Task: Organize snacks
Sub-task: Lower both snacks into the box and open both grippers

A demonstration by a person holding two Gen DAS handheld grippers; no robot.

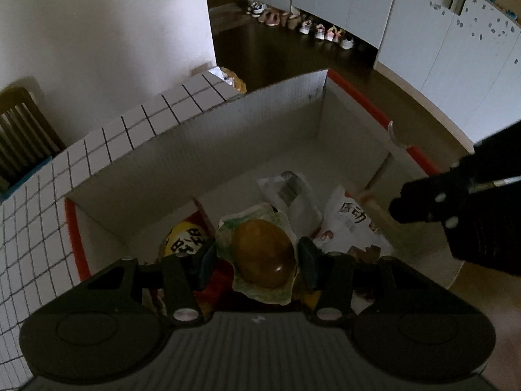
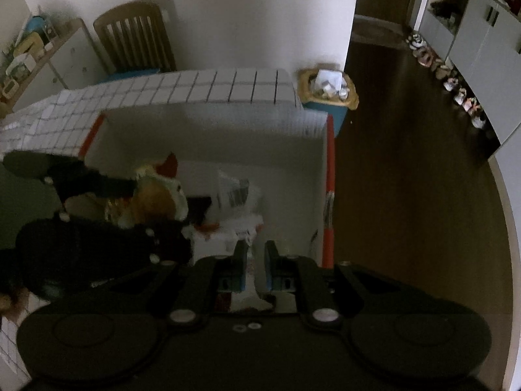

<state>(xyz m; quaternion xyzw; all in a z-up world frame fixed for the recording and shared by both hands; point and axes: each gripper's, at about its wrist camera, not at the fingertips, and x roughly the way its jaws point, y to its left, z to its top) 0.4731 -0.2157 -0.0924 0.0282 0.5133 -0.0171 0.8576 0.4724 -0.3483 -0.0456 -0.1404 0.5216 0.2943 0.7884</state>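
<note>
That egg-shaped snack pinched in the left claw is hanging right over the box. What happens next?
Probably the left gripper opens to drop the wrapped egg snack: it is already over the open box, just above other packets.

Both views are dim and underexposed. Inside the box (image 1: 208,150) deep shadow pools; beyond it the white wall (image 1: 97,26) stays brightest. Fisheye bending curves edges, and the right-wrist view is softly blurred.

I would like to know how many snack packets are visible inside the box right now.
4: the egg-shaped snack in the left gripper, a yellow packet beneath, a clear pouch, and a white printed bag. Others may be hidden.
</note>
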